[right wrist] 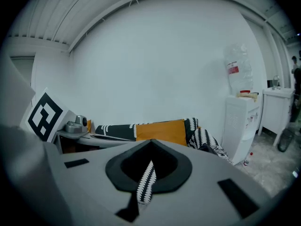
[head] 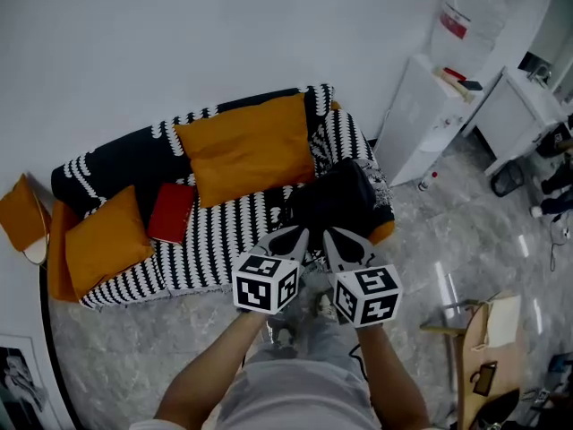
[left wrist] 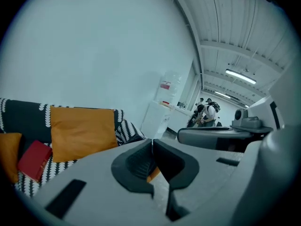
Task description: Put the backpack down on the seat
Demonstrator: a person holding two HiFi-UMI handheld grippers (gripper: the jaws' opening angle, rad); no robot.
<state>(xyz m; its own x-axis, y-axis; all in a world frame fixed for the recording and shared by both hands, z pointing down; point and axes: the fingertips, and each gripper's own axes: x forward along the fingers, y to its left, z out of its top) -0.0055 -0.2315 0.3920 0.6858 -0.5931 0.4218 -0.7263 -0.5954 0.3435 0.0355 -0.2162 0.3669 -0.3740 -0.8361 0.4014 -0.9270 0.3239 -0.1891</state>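
Jaws pressed together, nothing between | left gripper [left wrist: 152, 141], right gripper [right wrist: 150, 145]

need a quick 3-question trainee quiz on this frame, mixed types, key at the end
1. True or false: the black backpack rests at the right end of the sofa, as the head view shows it.
2. What lies between the large orange cushion and the small orange cushion? A) a flat red item B) a bottle C) a laptop
3. Fill in: the left gripper has its jaws ____, with nothing between them.

Key: 1 true; 2 A; 3 shut
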